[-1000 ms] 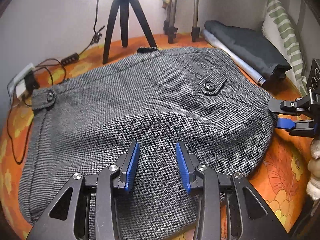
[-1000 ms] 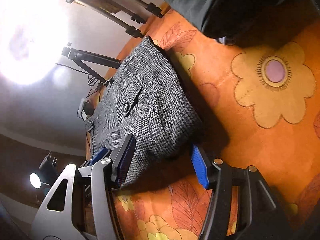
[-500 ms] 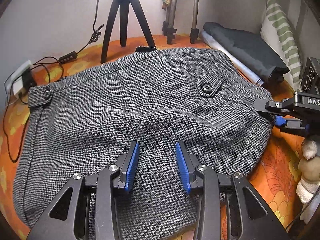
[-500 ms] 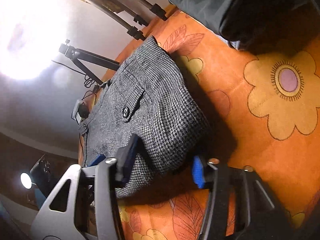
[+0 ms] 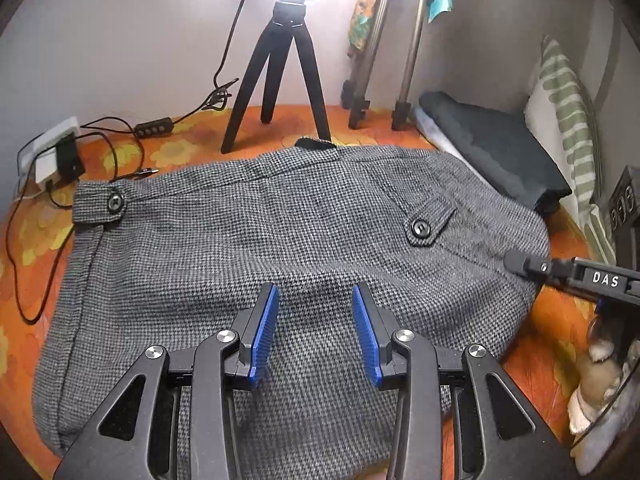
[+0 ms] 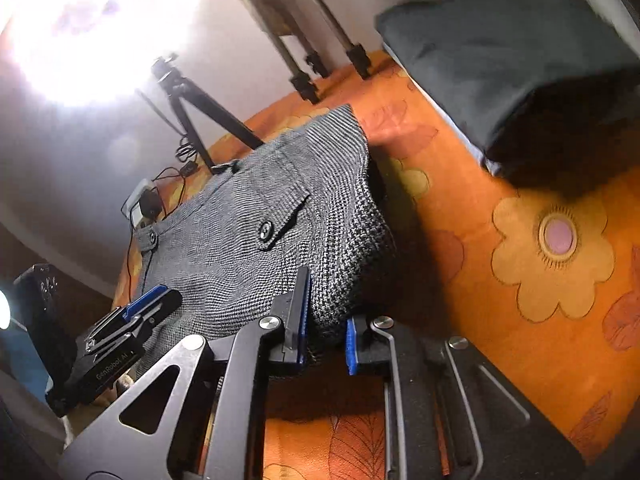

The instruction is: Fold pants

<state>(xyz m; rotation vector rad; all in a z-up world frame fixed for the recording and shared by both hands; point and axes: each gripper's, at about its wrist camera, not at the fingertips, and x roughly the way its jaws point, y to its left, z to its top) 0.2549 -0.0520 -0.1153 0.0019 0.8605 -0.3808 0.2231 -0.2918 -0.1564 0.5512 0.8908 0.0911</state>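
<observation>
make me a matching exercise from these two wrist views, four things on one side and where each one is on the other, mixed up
Things:
1. pants
2. black tripod
3. dark folded cloth
4. right gripper

Places:
a. along the wall at the right, beside the striped pillow
b. closing on the pants' right edge
c. standing behind the pants
d. spread on the orange flowered cover

Pairs: 1-d, 2-c, 3-a, 4-b

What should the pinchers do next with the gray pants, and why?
Probably finish the pinch, then lift. The right gripper is closing on the edge of the pants, with cloth between its fingers. The left gripper hovers open over the middle, holding nothing.
</observation>
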